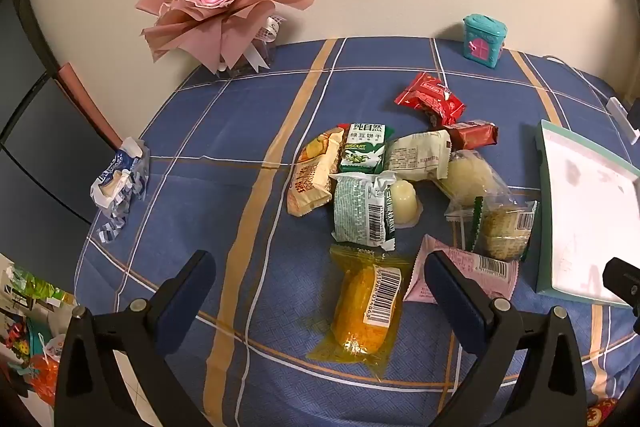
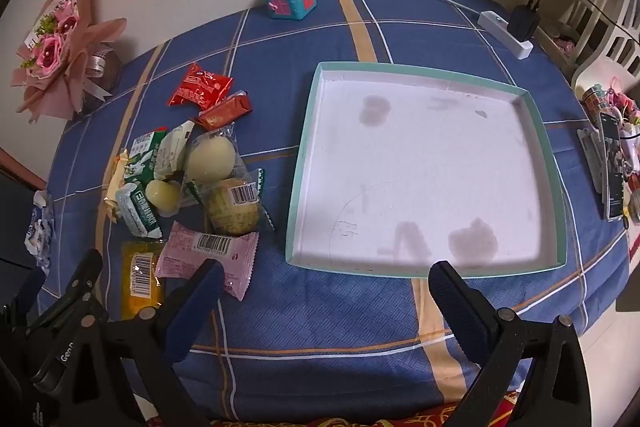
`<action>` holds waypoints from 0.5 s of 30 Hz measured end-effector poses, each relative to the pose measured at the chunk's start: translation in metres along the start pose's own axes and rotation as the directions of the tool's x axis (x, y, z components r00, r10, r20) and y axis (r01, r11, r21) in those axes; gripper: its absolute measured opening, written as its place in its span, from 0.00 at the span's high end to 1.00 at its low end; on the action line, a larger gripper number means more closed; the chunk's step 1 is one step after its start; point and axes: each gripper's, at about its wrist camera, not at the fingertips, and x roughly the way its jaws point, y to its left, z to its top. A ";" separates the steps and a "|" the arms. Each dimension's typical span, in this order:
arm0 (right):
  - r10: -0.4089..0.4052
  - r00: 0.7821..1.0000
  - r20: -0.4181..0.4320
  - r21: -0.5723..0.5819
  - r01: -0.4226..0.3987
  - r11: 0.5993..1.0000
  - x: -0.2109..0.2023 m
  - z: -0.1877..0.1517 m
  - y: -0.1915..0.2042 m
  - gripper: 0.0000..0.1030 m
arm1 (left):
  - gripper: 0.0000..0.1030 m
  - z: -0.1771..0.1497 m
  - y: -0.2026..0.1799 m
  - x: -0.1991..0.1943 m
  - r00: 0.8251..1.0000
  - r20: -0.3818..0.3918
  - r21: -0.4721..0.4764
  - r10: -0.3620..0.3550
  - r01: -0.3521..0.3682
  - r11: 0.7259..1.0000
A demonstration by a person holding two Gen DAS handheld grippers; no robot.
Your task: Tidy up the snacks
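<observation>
Nothing sorted yet: the tray [image 2: 552,155], teal-rimmed with a white floor, sits empty on the right half of the table [image 2: 320,323], and all snacks lie loose in a pile left of it, toward the table's middle. Pile holds a yellow packet [image 1: 366,307] nearest the front edge, a pink packet [image 1: 468,267] beside it, a green biscuit pack [image 1: 362,149], a red wrapper [image 1: 430,97] farthest back, plus several clear-wrapped cakes; none touches the tray. So the whole task is left, judging by the bare tray. Left gripper [image 1: 320,287] hangs over the front of the pile, tilted down, jaws spread wide, the yellow packet between them in view but not pinched. Right gripper [image 2: 324,299] points steeply down at the front edge of the tray, jaws wide apart, holding nothing.
</observation>
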 end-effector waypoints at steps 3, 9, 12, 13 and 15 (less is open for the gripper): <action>-0.001 1.000 0.000 -0.001 0.001 1.000 0.000 0.000 0.000 0.00 | 0.00 0.000 0.000 0.001 1.000 -0.002 0.002 0.000 0.000 1.000; -0.001 1.000 0.002 -0.001 0.001 1.000 0.000 0.000 0.000 0.00 | 0.00 -0.001 -0.001 0.001 1.000 -0.005 0.007 -0.001 0.001 1.000; -0.001 1.000 0.002 -0.001 0.001 1.000 0.000 0.000 0.000 0.00 | 0.00 -0.001 -0.002 0.000 1.000 -0.005 0.009 -0.002 0.002 1.000; -0.001 1.000 0.002 -0.002 0.001 1.000 0.000 0.000 0.000 0.00 | 0.00 -0.001 -0.002 0.000 1.000 -0.007 0.009 -0.001 0.001 1.000; -0.001 1.000 0.003 -0.002 0.001 1.000 0.000 0.000 0.000 0.00 | 0.00 0.000 -0.002 0.000 1.000 -0.009 0.011 -0.002 0.002 1.000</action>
